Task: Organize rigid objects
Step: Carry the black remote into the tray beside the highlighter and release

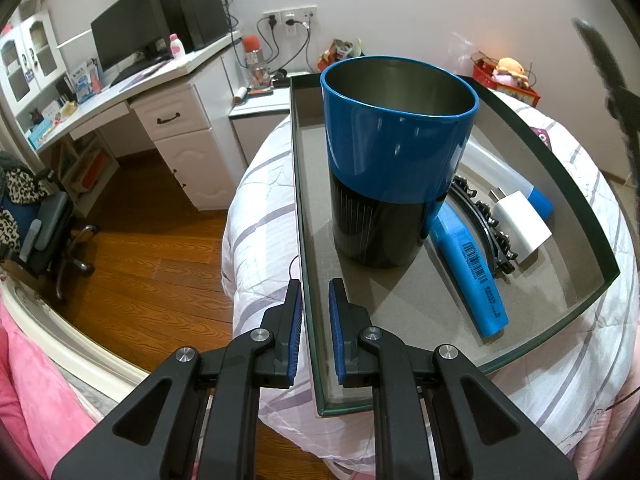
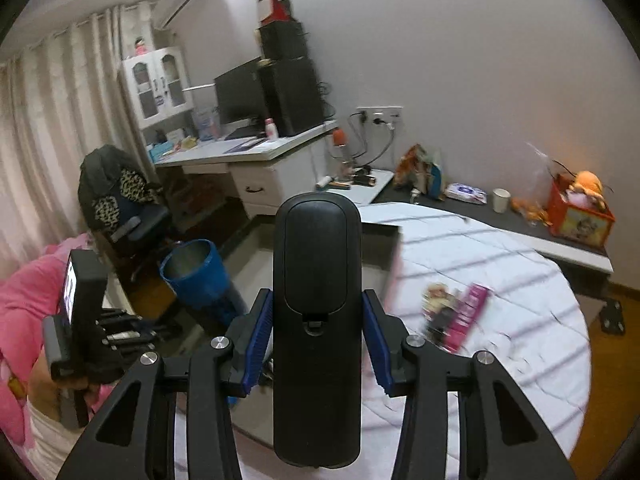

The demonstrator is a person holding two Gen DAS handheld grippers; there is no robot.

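Lying on a striped quilt (image 1: 260, 184) over a bed, a shallow dark tray (image 1: 308, 200) holds a blue and black cup (image 1: 392, 168), a blue tube (image 1: 468, 260), a black chain (image 1: 488, 224) and a white charger (image 1: 520, 220). The left tool (image 1: 314, 292) is clamped narrow on the tray's near wall. Only the right wrist view shows the right tool (image 2: 318, 312) gripping an upright black remote (image 2: 318, 320), which hides much of the tray; a pink packet (image 2: 468, 316) lies on the quilt beside it.

White desk (image 1: 160, 80) with monitor (image 1: 128, 36) against pale wall (image 1: 400, 8), wood floor (image 1: 152, 248), beige curtains (image 2: 52, 128).
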